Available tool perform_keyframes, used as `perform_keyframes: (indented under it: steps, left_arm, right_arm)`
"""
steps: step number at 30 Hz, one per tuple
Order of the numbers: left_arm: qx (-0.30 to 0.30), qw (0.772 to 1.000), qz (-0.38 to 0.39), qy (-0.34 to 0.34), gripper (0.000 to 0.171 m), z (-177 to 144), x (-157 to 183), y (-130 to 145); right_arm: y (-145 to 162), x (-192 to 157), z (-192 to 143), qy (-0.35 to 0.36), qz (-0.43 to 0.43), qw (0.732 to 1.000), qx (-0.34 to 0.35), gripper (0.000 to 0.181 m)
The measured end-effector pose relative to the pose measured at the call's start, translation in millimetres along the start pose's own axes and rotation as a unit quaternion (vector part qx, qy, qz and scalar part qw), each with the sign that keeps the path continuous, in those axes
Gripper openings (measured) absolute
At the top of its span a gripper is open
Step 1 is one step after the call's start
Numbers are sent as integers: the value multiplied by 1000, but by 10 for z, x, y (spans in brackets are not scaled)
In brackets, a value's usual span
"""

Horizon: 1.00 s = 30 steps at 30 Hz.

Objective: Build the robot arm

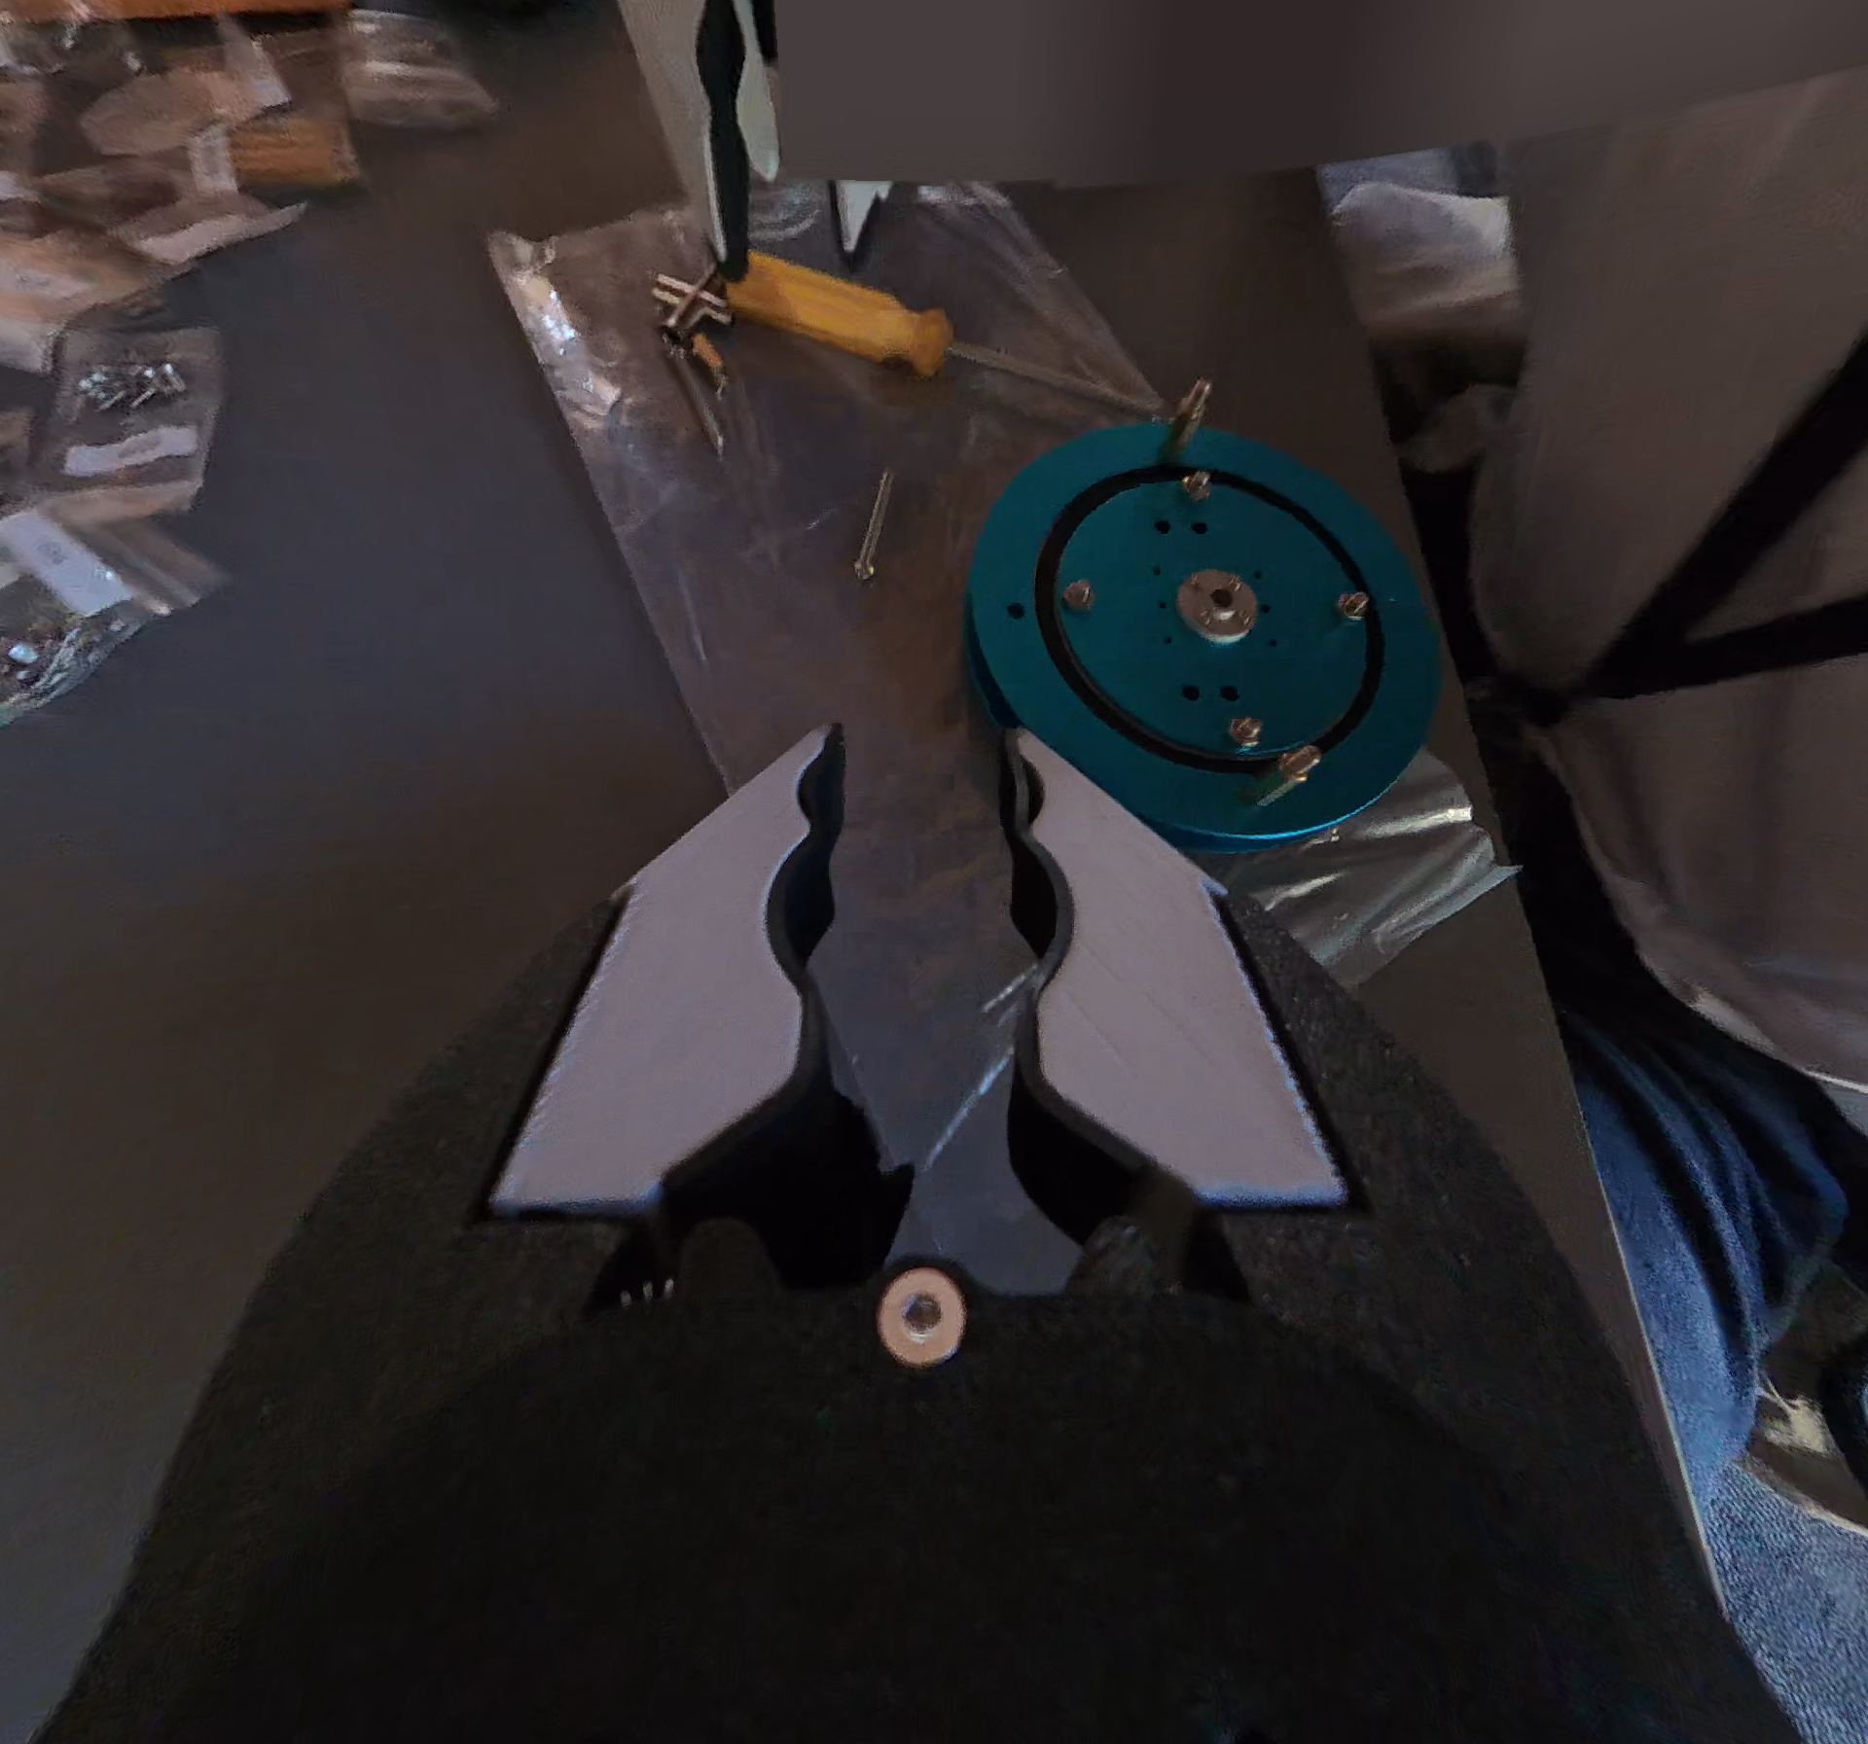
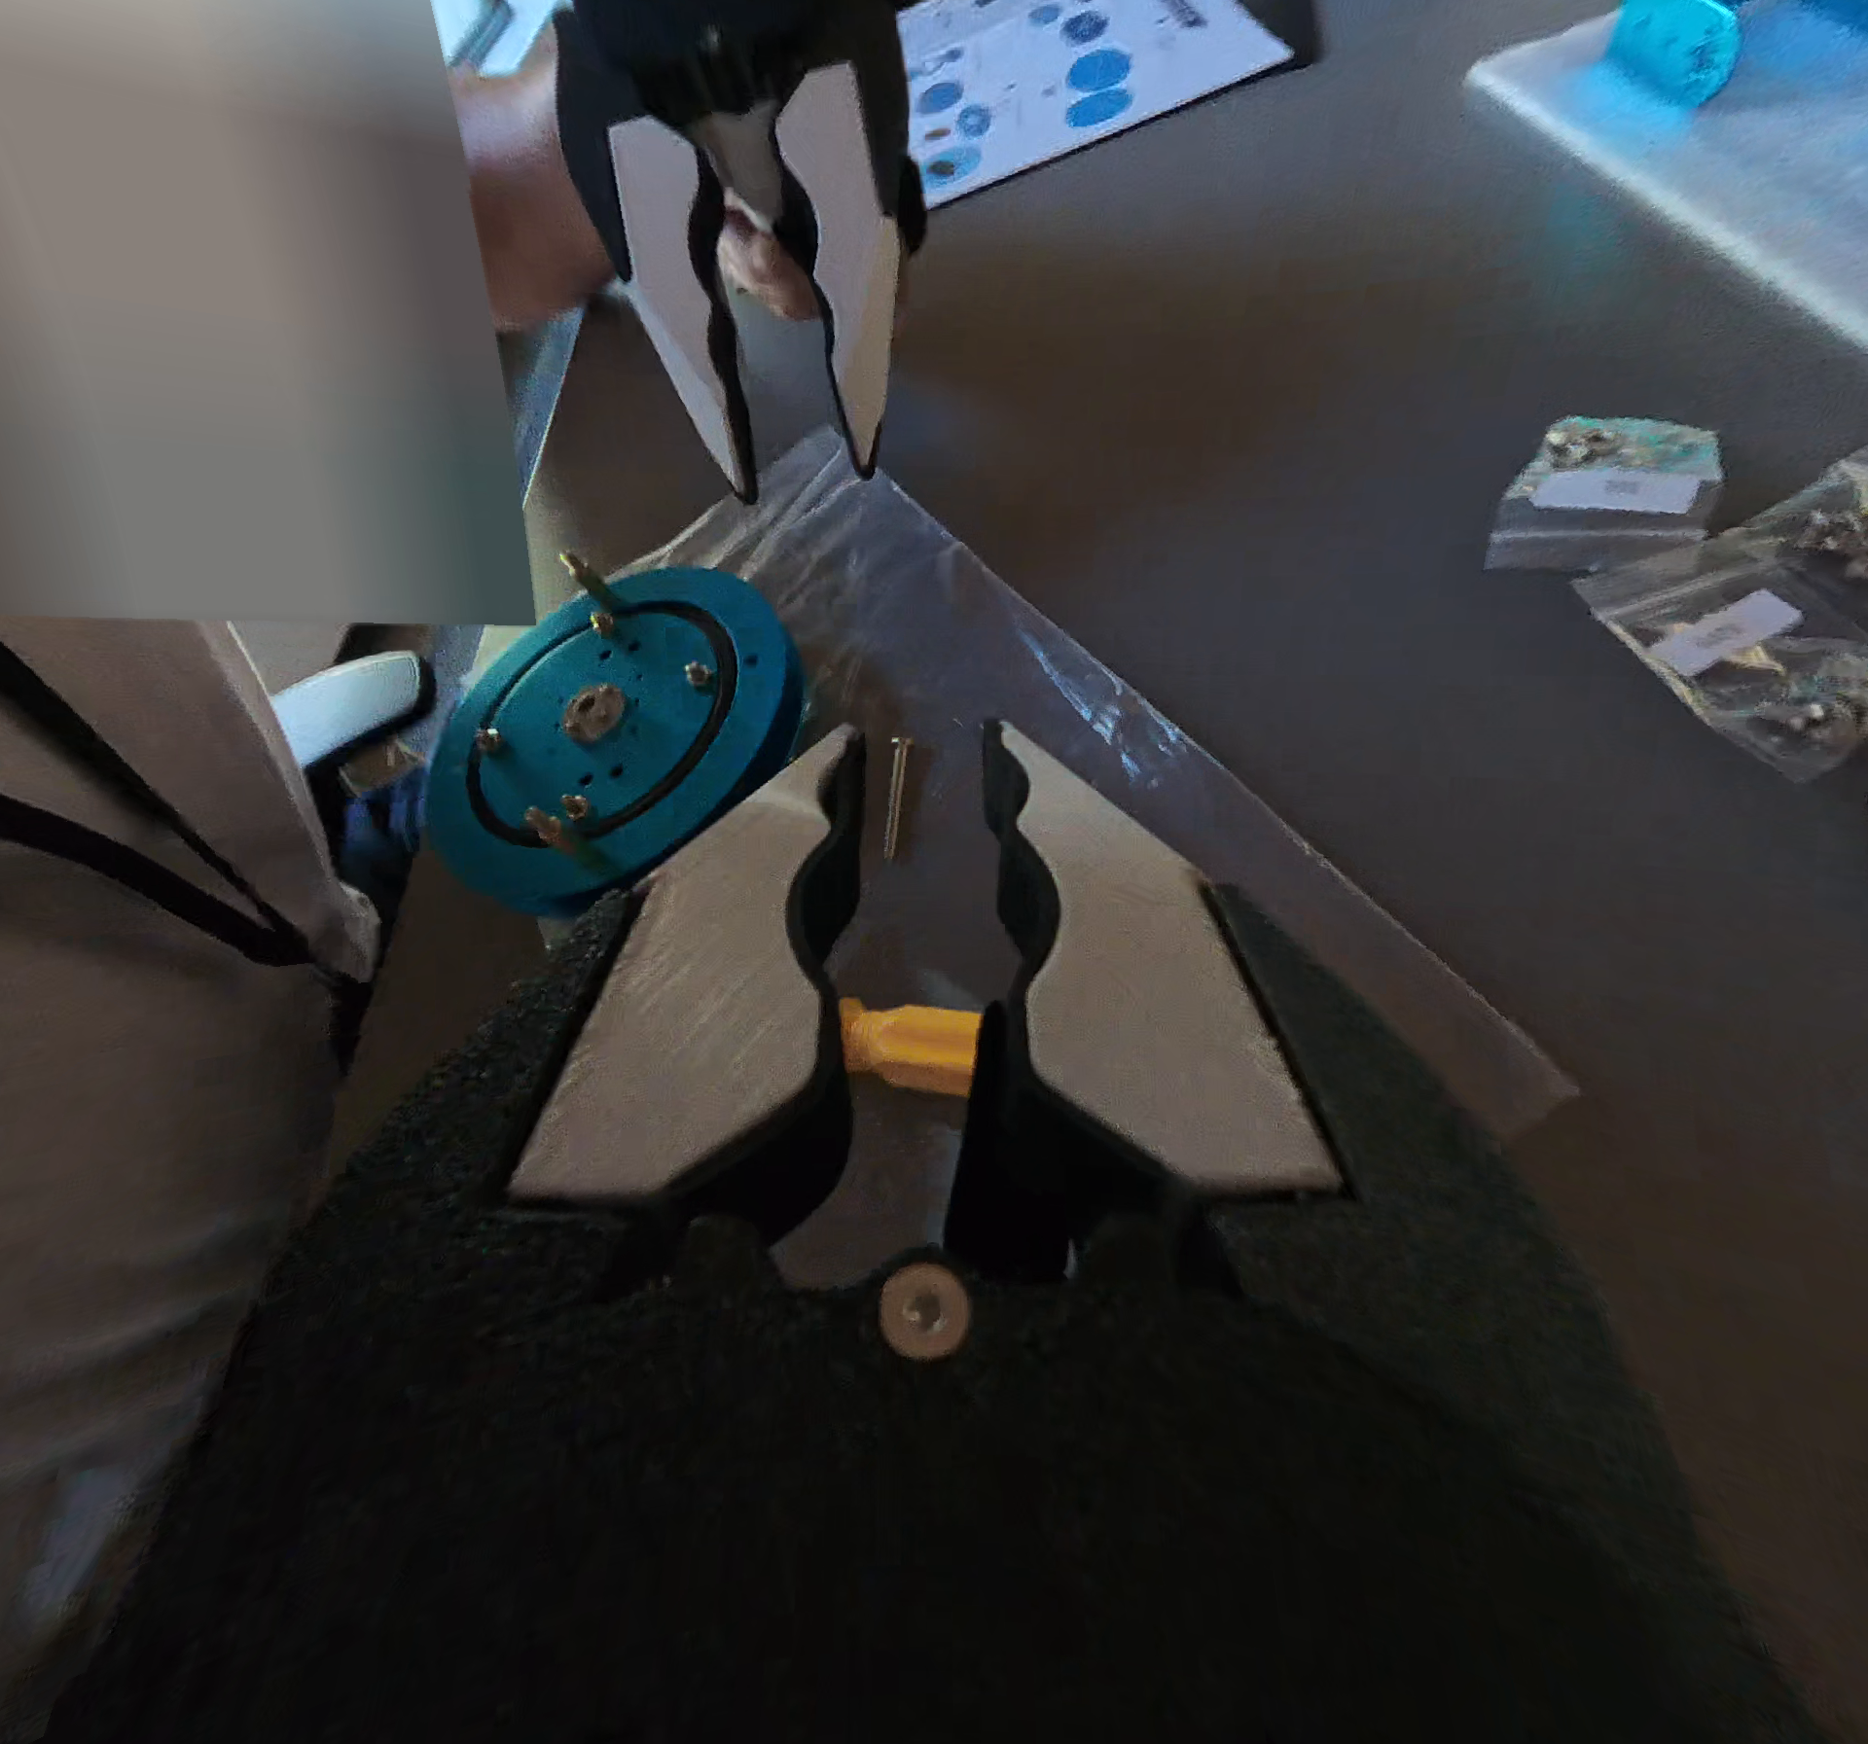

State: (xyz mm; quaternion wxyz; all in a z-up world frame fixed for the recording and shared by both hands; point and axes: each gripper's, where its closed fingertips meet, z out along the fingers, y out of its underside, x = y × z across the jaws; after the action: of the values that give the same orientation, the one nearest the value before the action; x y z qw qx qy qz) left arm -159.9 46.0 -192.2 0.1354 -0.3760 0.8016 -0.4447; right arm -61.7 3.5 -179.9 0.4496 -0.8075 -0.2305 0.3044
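- The left gripper hovers with its two pale, wavy-edged fingers spread and nothing between them, just beside the near rim of a teal disc.
- The right gripper is also spread and holds nothing. A yellow screwdriver handle shows in the gap below its fingers, on the table rather than pinched; whether the fingers touch it cannot be told.
- A thin loose screw lies on the plastic just ahead of the right fingertips.
- The teal disc is flat, round, matte metal, with a black ring set into its face, a silvery hub at its centre, small drilled holes and several brass posts standing up.
- The disc, the screwdriver and the screw rest on a crinkled clear plastic sheet over a dark smooth table.
- The screw is slim and likely to roll, so a slow, level close would suit it.
- Farther off on the table lie small clear bags of hardware and a printed sheet.
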Motion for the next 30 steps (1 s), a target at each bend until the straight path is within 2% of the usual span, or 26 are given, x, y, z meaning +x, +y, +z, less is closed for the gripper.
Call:
perform_keyframes:
  steps: [3,8,15,19,21,25,28,30]
  left_arm:
    - [67,998,-13,9,30,-5,-68,-76]
    - [104,994,-30,-28,29,-146,-139,-96]
    - [101,992,-17,-74,29,-154,-225,-82]
    - [96,991,-19,-91,29,-112,-210,-101]
    - [87,991,-14,-97,29,-71,-167,-105]
    - [63,991,21,-120,23,-12,-85,-116]
    - [70,988,33,-133,20,-21,-34,-183]
    - [79,987,37,-136,20,-43,-11,-226]
  right_arm:
    - [-59,-9,-152,10,3,999,36,19]
    - [-57,-117,-196,8,-2,1000,17,21]
    - [249,-137,-42,40,-77,992,-86,18]
    - [233,-111,86,65,-89,987,-115,16]
    - [214,-206,212,43,-67,988,-131,19]
    - [367,-149,489,84,-104,967,-217,18]
    - [421,-118,607,99,-107,956,-255,16]
    - [398,-114,637,104,-106,954,-261,8]
